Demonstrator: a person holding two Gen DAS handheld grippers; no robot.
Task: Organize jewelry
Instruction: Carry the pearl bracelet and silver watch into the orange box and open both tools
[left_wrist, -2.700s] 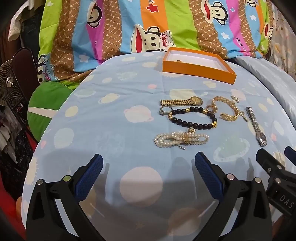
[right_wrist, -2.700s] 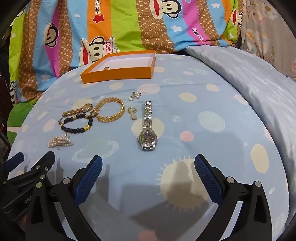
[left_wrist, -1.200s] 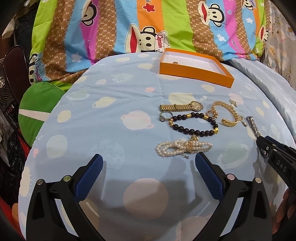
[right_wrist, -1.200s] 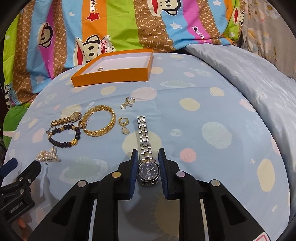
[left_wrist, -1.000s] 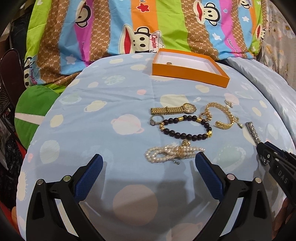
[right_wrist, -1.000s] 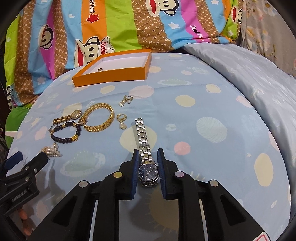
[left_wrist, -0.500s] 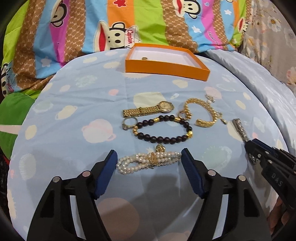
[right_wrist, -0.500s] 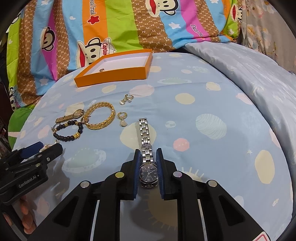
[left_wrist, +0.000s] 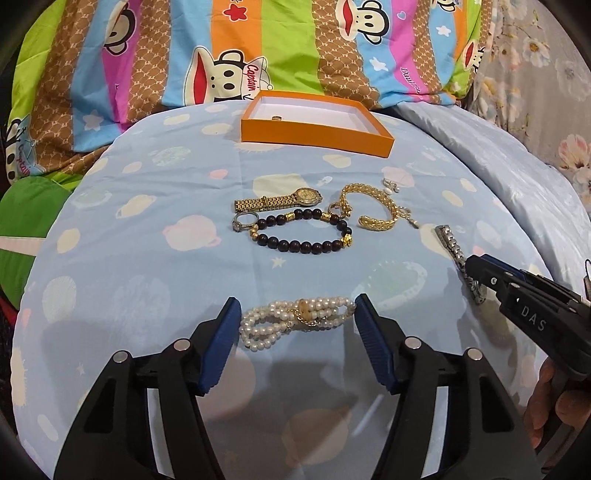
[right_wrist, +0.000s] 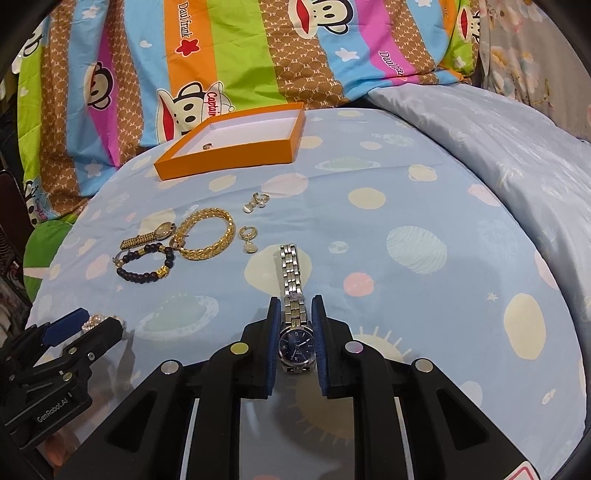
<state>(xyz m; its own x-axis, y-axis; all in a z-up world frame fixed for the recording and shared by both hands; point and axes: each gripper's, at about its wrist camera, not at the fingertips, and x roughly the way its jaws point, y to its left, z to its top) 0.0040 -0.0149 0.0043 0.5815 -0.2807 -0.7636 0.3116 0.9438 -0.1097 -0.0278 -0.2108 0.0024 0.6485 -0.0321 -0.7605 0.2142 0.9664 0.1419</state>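
While the right claw (right_wrist: 294, 332) is clenching the silver watch (right_wrist: 295, 341) on the bed (right_wrist: 406, 295), the left claw (left_wrist: 297, 332) is spreading wide around the pearl bracelet (left_wrist: 295, 320). Farther off, the orange box (left_wrist: 314, 129) is sitting, holding a ring (left_wrist: 277, 117).

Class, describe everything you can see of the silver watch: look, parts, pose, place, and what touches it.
The silver watch has a round dark-blue dial with pale hands and a metal link band that looks like steel. It lies flat, face up, on the blue bedspread, band stretched straight toward the orange box. The right hand-held gripper has its blue pads closed against both sides of the case.
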